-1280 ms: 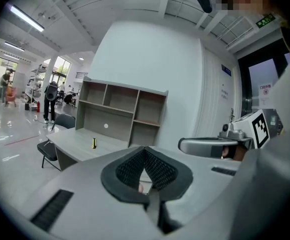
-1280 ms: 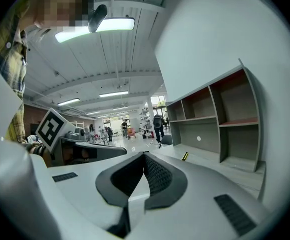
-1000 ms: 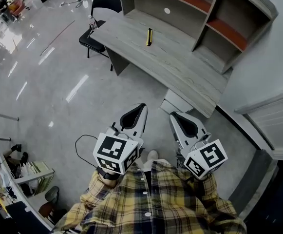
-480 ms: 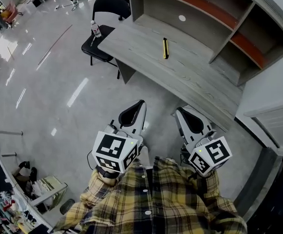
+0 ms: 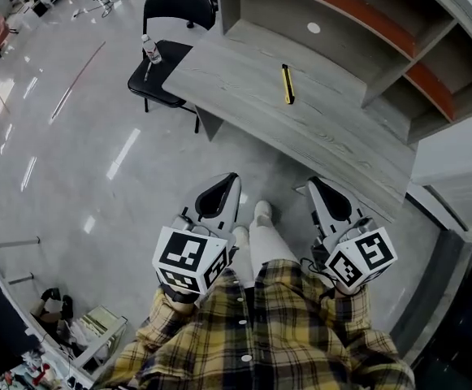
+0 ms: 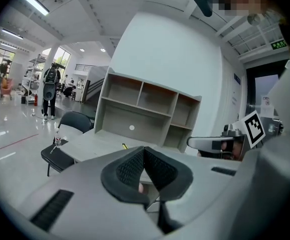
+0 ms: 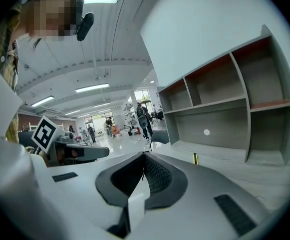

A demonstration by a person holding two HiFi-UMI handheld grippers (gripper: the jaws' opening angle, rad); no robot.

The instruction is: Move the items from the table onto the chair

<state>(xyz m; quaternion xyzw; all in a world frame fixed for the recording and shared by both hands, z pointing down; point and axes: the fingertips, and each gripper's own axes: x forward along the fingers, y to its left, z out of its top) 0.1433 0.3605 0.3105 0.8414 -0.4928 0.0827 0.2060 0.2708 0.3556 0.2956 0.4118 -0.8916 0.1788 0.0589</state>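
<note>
A slim yellow-and-black tool (image 5: 287,84) lies on the grey wooden table (image 5: 333,136), and shows small in the left gripper view (image 6: 124,146) and the right gripper view (image 7: 195,158). A black chair (image 5: 158,75) stands at the table's left end with a small water bottle (image 5: 147,49) on its seat. My left gripper (image 5: 224,187) and right gripper (image 5: 317,188) are held side by side over the floor, well short of the table. Both are shut with nothing between the jaws, as seen in the left gripper view (image 6: 144,151) and right gripper view (image 7: 145,159).
A shelf unit (image 5: 357,23) with orange-lined compartments stands on the table's far side. A white wall (image 5: 463,153) lies to the right. Glossy grey floor (image 5: 97,161) spreads to the left, with cluttered racks (image 5: 81,331) at the lower left. People stand far off (image 6: 50,91).
The table, chair and tool have shifted in the head view as the person steps forward; a leg and white shoe now show between the grippers. Both grippers stay shut.
</note>
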